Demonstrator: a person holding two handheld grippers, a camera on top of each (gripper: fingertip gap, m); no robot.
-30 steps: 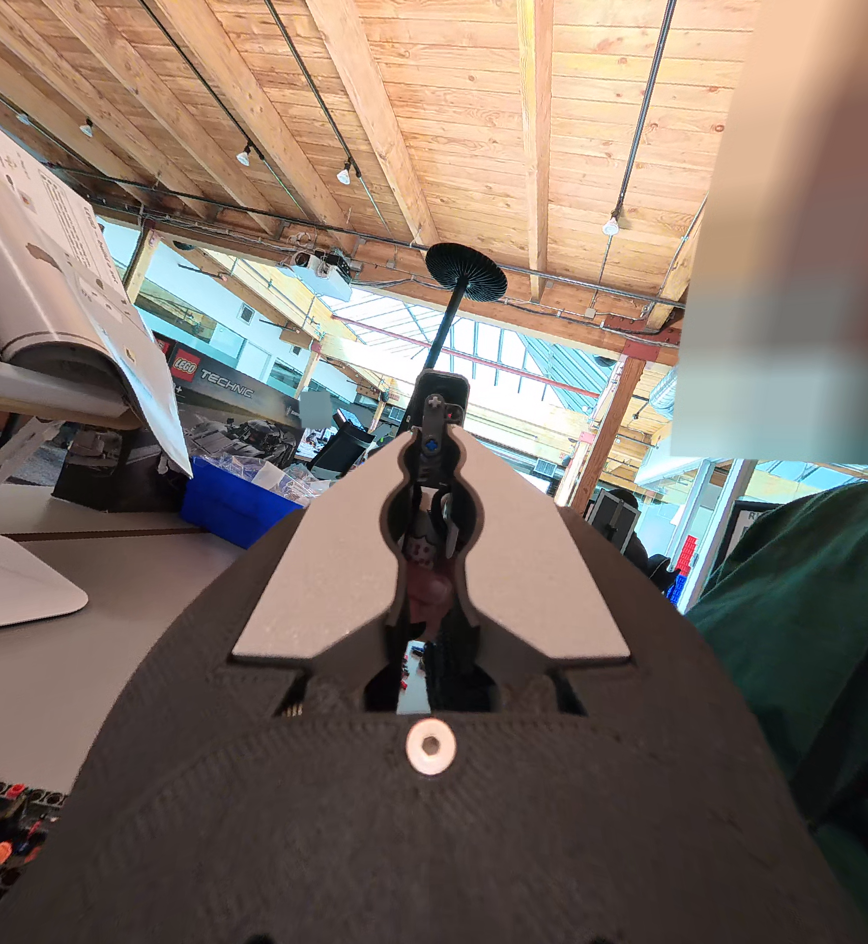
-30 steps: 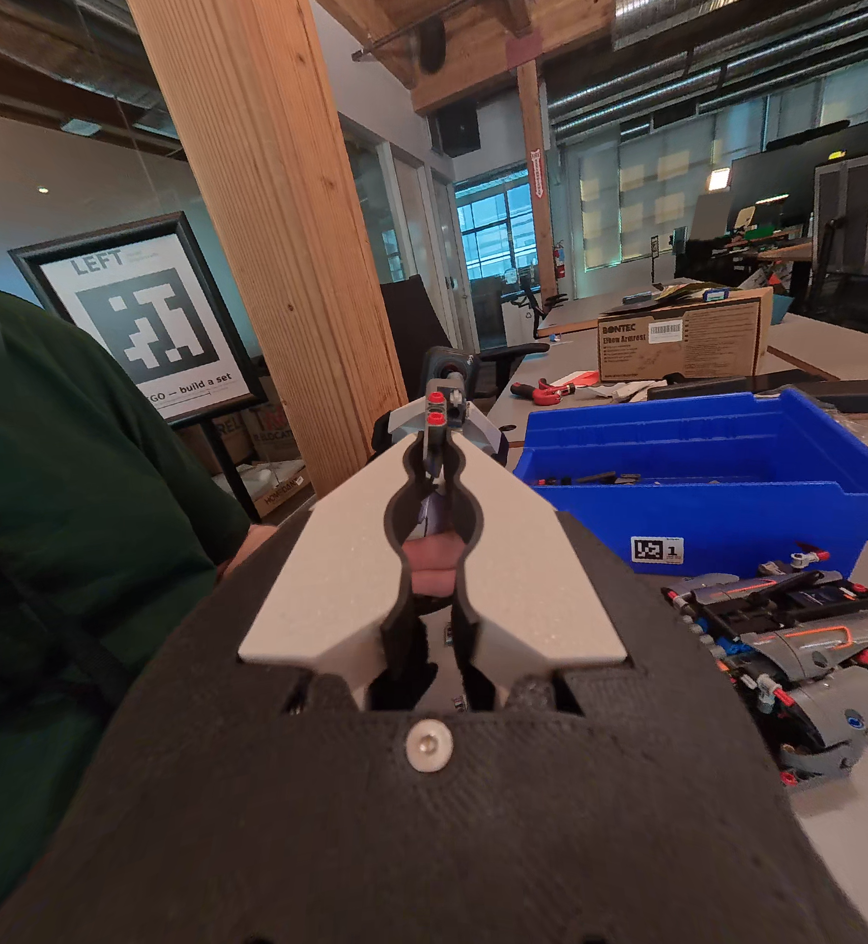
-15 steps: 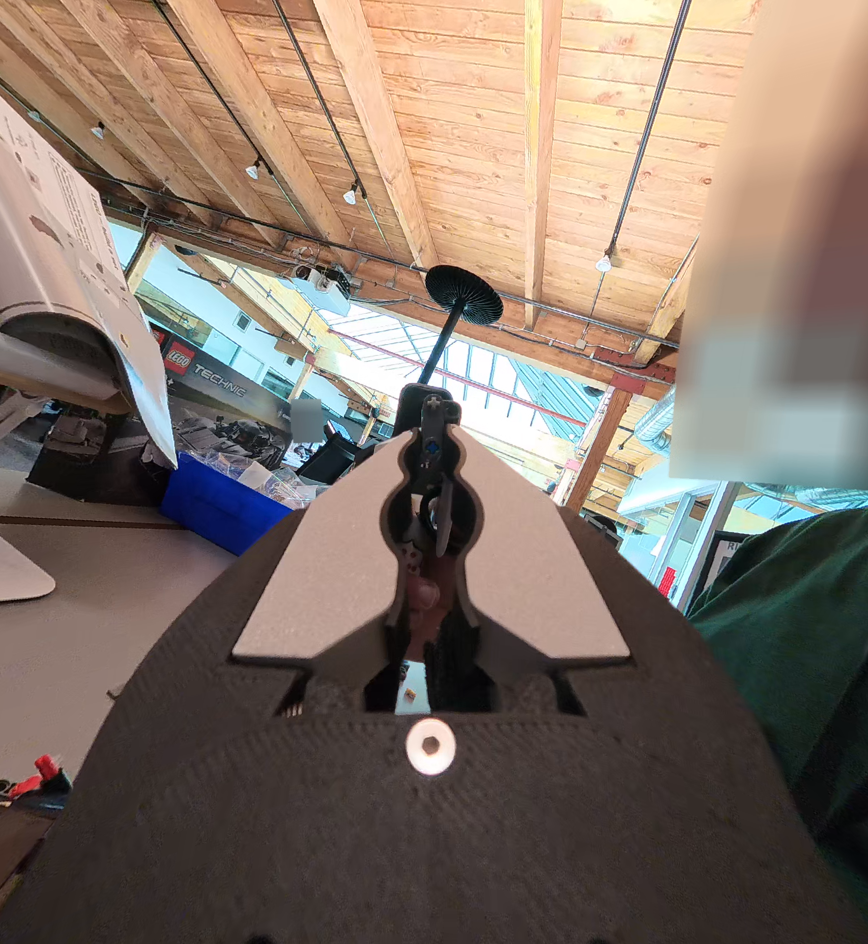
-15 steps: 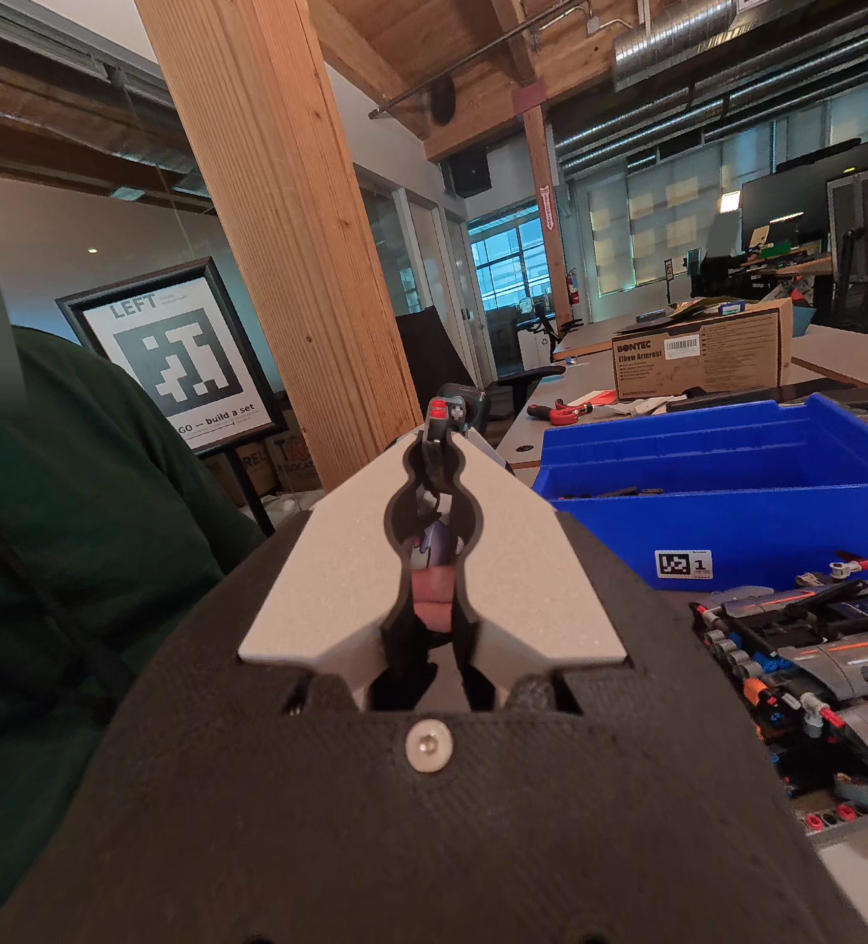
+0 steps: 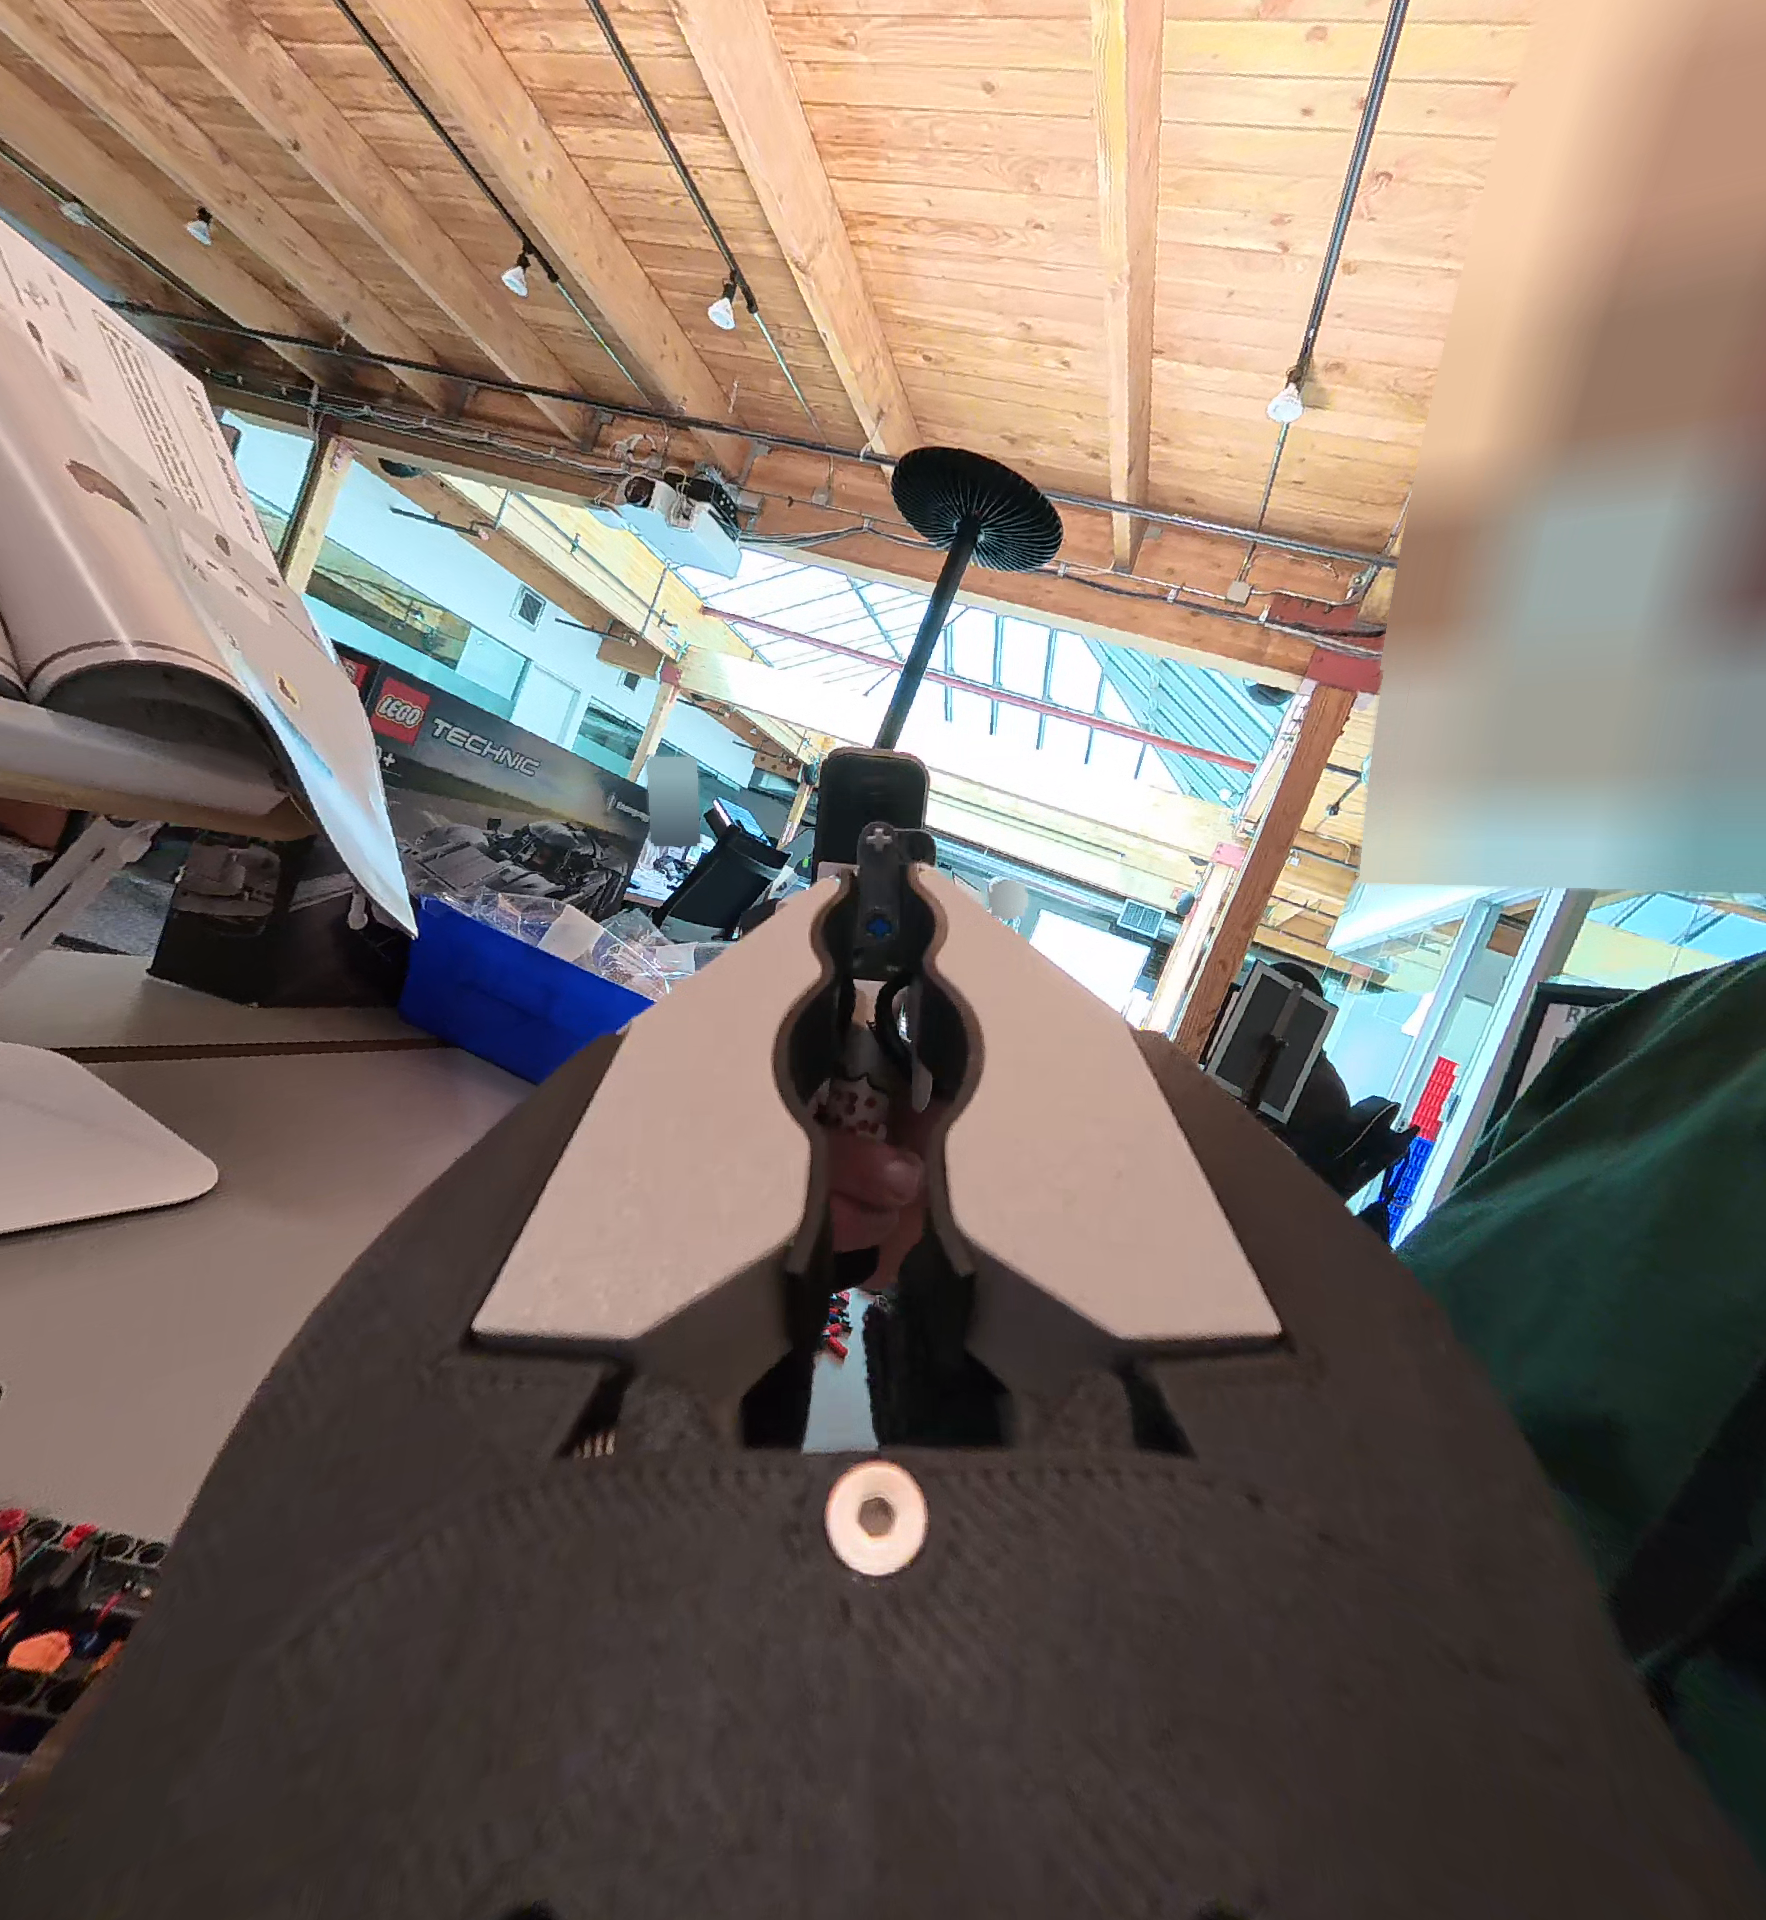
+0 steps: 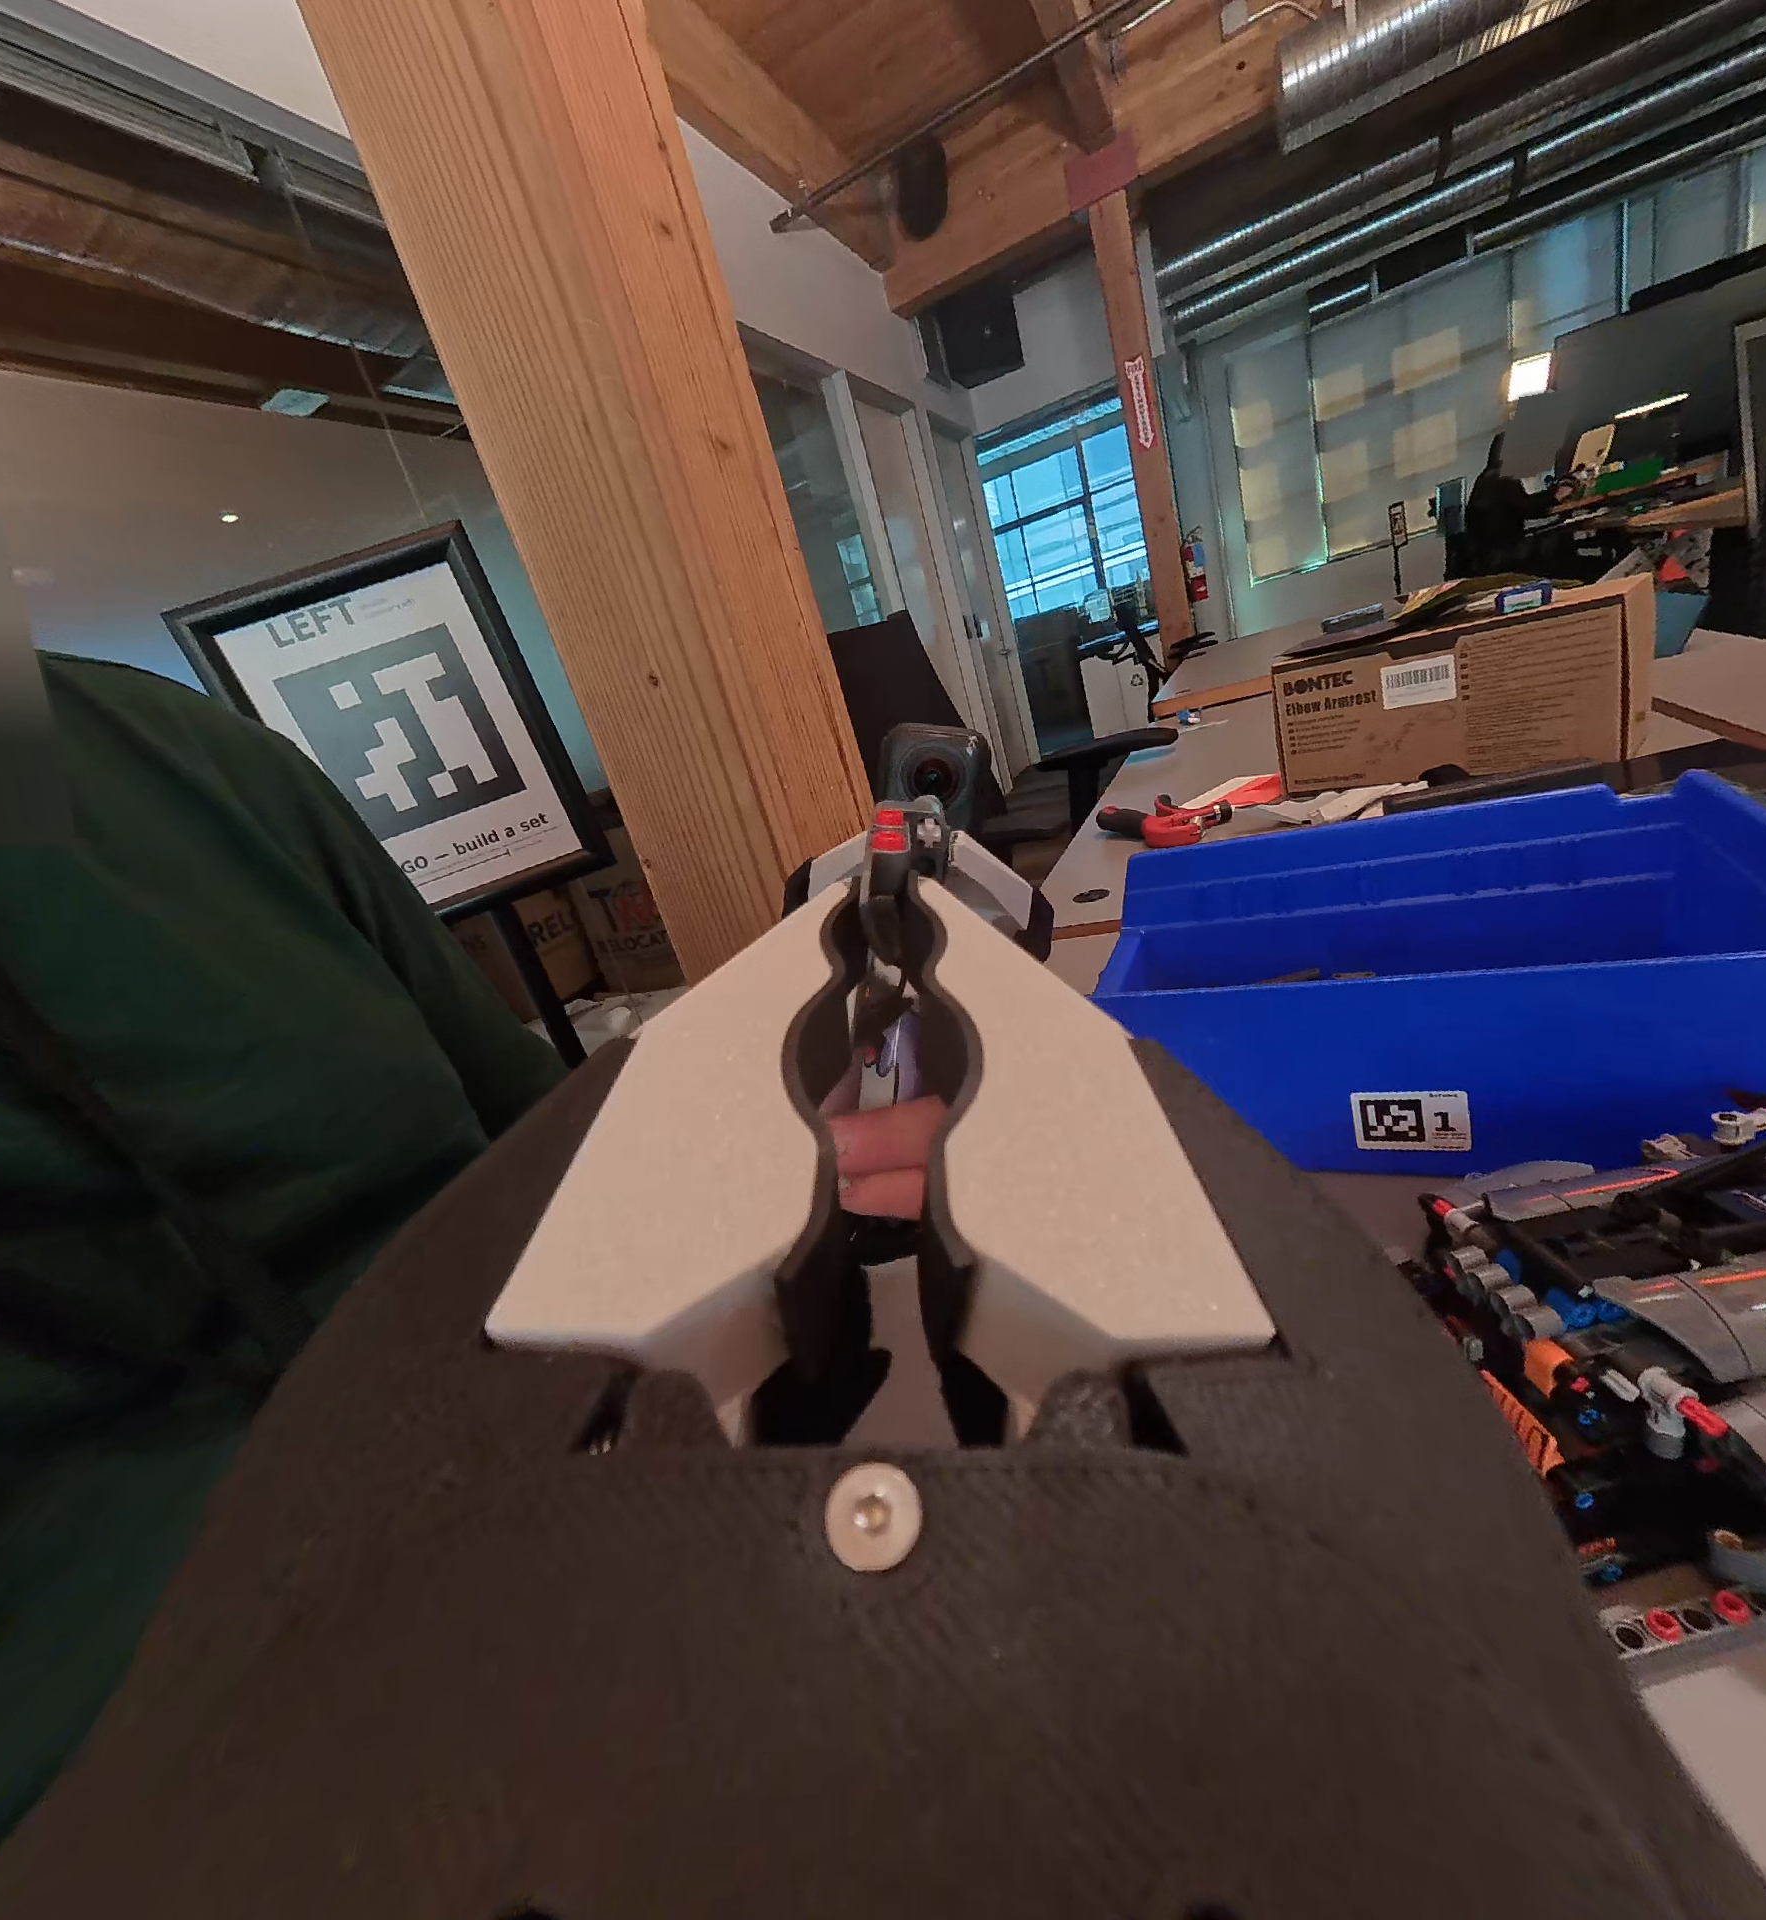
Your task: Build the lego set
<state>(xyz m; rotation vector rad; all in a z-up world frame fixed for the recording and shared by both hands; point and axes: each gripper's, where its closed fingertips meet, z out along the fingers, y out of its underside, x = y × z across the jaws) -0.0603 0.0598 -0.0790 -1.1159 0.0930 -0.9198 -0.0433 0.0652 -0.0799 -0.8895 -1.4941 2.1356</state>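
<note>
My left gripper (image 5: 881, 894) is shut on a small dark Lego piece (image 5: 879, 862) with a blue pin, held up in the air. My right gripper (image 6: 894, 894) is shut on a small dark grey piece (image 6: 891, 847) with red pins. The two grippers meet tip to tip, so each view shows the other gripper just beyond its own, the left one (image 6: 972, 883) in the right wrist view. The part-built grey, black and orange Lego model (image 6: 1637, 1309) lies on the table to the right; its edge shows in the left wrist view (image 5: 6, 1600).
A blue parts bin (image 6: 1481, 987) stands behind the model. Another blue bin (image 5: 505, 987), the Lego box (image 5: 505, 769) and an open instruction book (image 5: 79, 520) on a white stand are at the left. A person in green (image 6: 131, 1039) is close. A wooden post (image 6: 598, 468) stands behind. Both grippers' tips are close together, under 4 cm apart.
Both grippers stay shut and tip to tip. The pair tilted up half a second ago and has come back down, so the model shows again at the edges of both views.
</note>
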